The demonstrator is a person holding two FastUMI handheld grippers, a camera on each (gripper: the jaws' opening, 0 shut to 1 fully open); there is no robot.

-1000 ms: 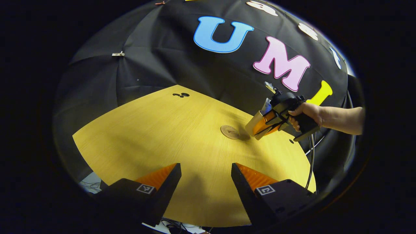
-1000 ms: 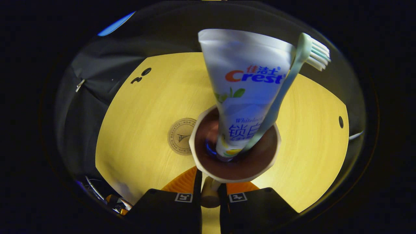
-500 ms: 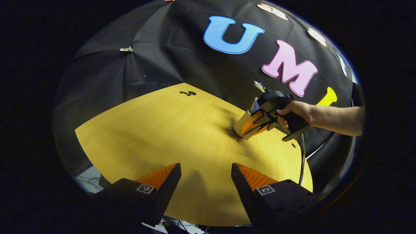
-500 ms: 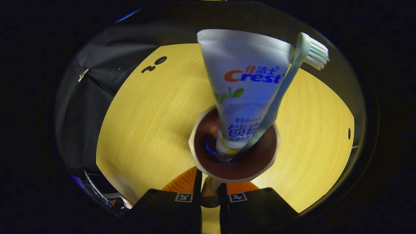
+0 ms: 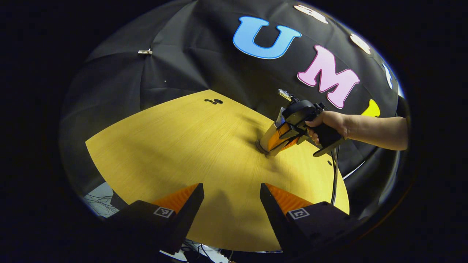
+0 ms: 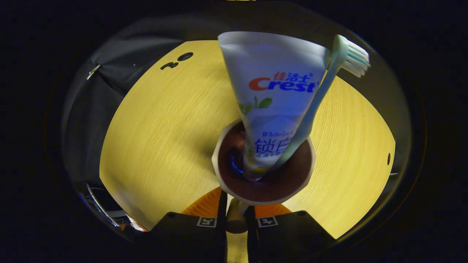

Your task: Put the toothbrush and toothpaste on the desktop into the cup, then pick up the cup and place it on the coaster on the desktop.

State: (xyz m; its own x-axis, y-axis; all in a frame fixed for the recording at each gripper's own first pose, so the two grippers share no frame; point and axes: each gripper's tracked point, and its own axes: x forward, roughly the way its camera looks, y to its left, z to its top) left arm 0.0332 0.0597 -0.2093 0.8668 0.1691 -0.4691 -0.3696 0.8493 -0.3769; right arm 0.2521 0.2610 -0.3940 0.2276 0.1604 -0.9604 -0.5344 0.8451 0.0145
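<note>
In the left gripper view, the left gripper [image 5: 231, 199] was held above the near edge of the yellow wooden worktop [image 5: 175, 146] with its jaws spread wide and nothing between them. Farther right in that view, a hand [image 5: 329, 122] held the right gripper [image 5: 279, 137] tilted down toward the worktop, with the cup [image 5: 268, 134] at its jaws and the coaster [image 5: 259, 147] showing as a dark edge just under the cup's base; whether the cup rested on it could not be told. In the right gripper view, the right gripper [image 6: 236, 215] had its jaws closed on the cup's handle [image 6: 236, 219], so the cup [image 6: 263, 199] sat directly ahead of the jaws. The toothpaste [image 6: 272, 91] stood cap-down inside the cup, and the toothbrush [image 6: 321, 91] leaned against the tube's right side, bristles up.
</note>
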